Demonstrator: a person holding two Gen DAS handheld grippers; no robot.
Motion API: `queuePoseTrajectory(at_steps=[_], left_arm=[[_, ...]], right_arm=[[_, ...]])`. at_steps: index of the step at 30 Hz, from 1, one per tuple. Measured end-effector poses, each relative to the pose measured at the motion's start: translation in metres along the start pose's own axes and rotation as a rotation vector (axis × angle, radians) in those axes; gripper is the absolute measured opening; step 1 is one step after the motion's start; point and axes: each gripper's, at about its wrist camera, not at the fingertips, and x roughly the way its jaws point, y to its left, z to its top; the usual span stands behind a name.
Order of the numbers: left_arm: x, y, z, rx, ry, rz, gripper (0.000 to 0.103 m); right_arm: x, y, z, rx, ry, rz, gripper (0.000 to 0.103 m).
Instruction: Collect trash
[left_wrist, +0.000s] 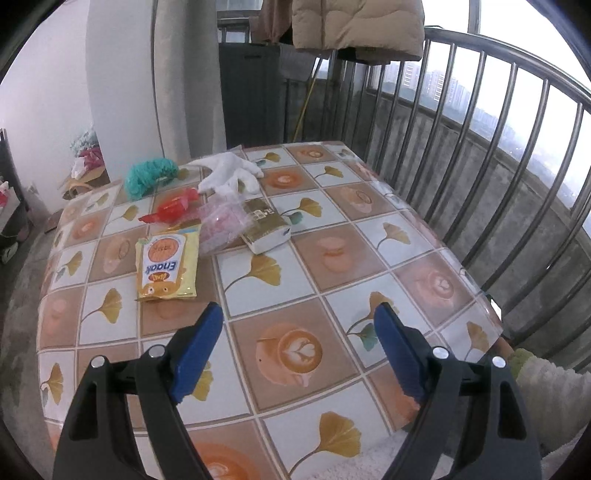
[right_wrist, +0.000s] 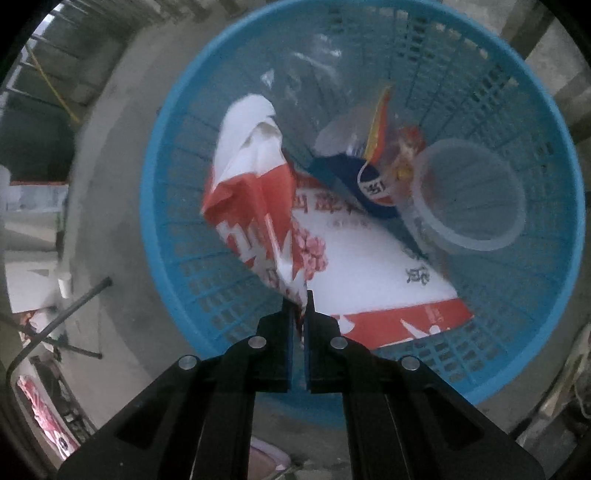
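My right gripper (right_wrist: 300, 301) is shut on a crumpled red and white wrapper (right_wrist: 255, 184) and holds it over the open blue trash basket (right_wrist: 173, 258). The basket holds a flat red and white package (right_wrist: 373, 273), a blue wrapper (right_wrist: 354, 181) and a clear plastic cup (right_wrist: 469, 195). My left gripper (left_wrist: 299, 317) is open and empty above the near part of the table (left_wrist: 332, 229). On the table's far left lie a yellow snack packet (left_wrist: 166, 266), a pink plastic bag (left_wrist: 221, 225), a gold and white box (left_wrist: 266, 227) and a red wrapper (left_wrist: 171, 210).
A teal knitted item (left_wrist: 149, 177) and a white glove (left_wrist: 232, 173) lie at the table's far edge. A metal railing (left_wrist: 480, 147) runs along the table's right side. The basket stands on a grey concrete floor (right_wrist: 107, 221); a dark metal rod (right_wrist: 62, 317) lies to its left.
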Motion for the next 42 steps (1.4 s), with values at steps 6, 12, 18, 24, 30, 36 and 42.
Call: queuePoseTrajectory(at_steps=[6,12,18,24,30,36,42], left_arm=[[0.001,0.002,-0.002,0.003,0.006,-0.001,0.082],[0.003,0.009,-0.004,-0.011,-0.001,0.003,0.082],[0.006,0.025,-0.007,-0.048,0.017,0.017,0.083],[0.005,0.049,-0.007,-0.096,0.002,0.055,0.086],[0.005,0.079,-0.007,-0.140,-0.014,0.109,0.089],[0.007,0.107,-0.014,-0.150,-0.031,0.162,0.089],[0.018,0.129,-0.010,-0.182,-0.010,0.148,0.089]], right_arm=[[-0.010,-0.011,-0.002,0.057,0.021,0.050,0.028],[-0.067,-0.022,-0.018,0.002,-0.082,0.097,0.065],[-0.159,-0.030,-0.058,-0.059,-0.245,0.140,0.069],[-0.254,0.030,-0.107,-0.237,-0.417,0.193,0.083],[-0.324,0.118,-0.162,-0.472,-0.523,0.354,0.084],[-0.310,0.219,-0.215,-0.651,-0.345,0.534,0.084],[-0.278,0.310,-0.247,-0.688,-0.067,0.696,0.080]])
